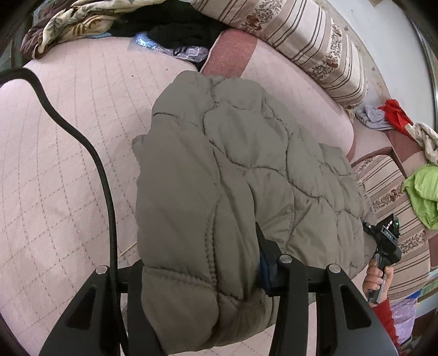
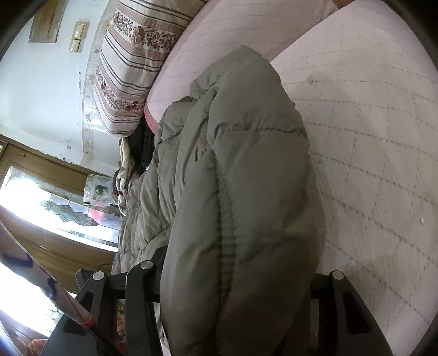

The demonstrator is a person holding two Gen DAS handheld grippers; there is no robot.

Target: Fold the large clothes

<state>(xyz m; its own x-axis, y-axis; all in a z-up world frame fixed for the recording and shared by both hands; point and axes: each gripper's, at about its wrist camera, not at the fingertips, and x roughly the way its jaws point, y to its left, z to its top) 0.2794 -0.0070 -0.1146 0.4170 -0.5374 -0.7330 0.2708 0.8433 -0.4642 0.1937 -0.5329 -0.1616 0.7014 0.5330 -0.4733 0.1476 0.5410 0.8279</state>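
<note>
A grey-green quilted jacket (image 1: 232,164) lies bunched on the pink quilted bed cover (image 1: 68,137). In the left wrist view my left gripper (image 1: 202,268) is shut on the near hem, and padded cloth bulges out between its black fingers (image 1: 269,254). At the right edge, a hand (image 1: 375,276) holds my right gripper (image 1: 383,235) against the jacket's far side. In the right wrist view the jacket (image 2: 232,164) fills the gap of the right gripper (image 2: 232,273). Its left finger (image 2: 142,284) presses into the cloth, and the other finger is hidden behind the padding.
A striped floral bolster (image 1: 314,46) lines the wall side of the bed. Black clothes (image 1: 178,27) and a leaf-print blanket (image 1: 68,19) lie at the far end. Red (image 1: 397,112) and green garments (image 1: 421,191) sit on the right. A black cable (image 1: 101,169) hangs at the left.
</note>
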